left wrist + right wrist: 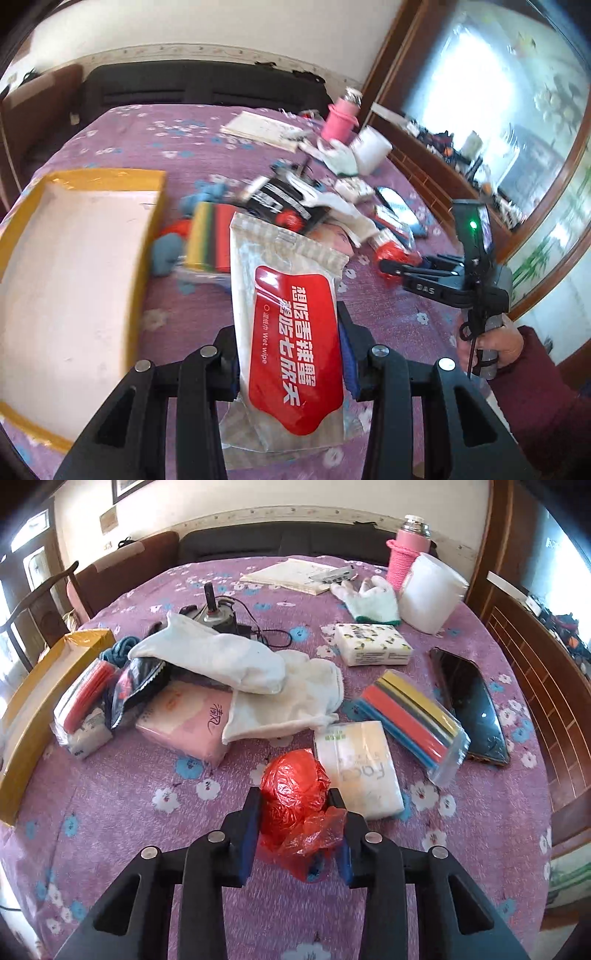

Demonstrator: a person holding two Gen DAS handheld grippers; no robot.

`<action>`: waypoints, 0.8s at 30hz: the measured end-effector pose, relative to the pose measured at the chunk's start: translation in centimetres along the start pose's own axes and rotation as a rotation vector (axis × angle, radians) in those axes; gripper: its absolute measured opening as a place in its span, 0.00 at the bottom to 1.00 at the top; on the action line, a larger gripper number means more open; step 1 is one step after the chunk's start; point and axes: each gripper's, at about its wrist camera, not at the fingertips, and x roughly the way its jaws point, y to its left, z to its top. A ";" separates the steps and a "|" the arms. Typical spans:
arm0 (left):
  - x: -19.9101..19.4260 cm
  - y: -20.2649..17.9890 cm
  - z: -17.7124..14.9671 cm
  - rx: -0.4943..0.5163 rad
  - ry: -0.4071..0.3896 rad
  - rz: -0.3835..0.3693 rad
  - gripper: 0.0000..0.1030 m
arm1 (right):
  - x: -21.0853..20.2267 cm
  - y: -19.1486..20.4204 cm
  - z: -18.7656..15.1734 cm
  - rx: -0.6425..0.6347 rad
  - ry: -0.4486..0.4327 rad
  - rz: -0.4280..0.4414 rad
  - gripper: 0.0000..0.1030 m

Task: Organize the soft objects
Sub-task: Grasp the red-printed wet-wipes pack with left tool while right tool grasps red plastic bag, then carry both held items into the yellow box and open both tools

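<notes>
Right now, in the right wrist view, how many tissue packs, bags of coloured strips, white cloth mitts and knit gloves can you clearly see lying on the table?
Tissue packs: 3
Bags of coloured strips: 2
White cloth mitts: 2
Knit gloves: 1
Total: 8

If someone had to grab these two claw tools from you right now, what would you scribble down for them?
Left gripper: shut on the wet wipe pack, lifted off the purple tablecloth.
Right gripper: closed around the crumpled red plastic bag.
Yellow box: at the left, looks empty inside.
Done: nothing boxed that I can see.
Left: both held items, then the white cloths, tissue packs and sponge packs on the table.
</notes>
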 end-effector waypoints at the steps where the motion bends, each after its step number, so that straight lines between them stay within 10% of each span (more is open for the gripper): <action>1: -1.0 0.5 0.0 -0.003 -0.016 -0.007 0.38 | -0.8 0.1 0.0 0.008 -0.011 0.002 0.36; 10: -5.7 9.2 3.0 -0.116 -0.094 0.109 0.39 | -7.9 6.8 3.4 -0.027 -0.106 0.205 0.36; 18: -1.5 19.4 7.1 -0.334 -0.037 0.111 0.39 | -5.7 20.5 8.9 -0.123 -0.097 0.446 0.37; 24: 1.8 22.2 8.3 -0.369 -0.052 0.124 0.43 | -0.4 27.2 12.4 -0.149 -0.067 0.409 0.37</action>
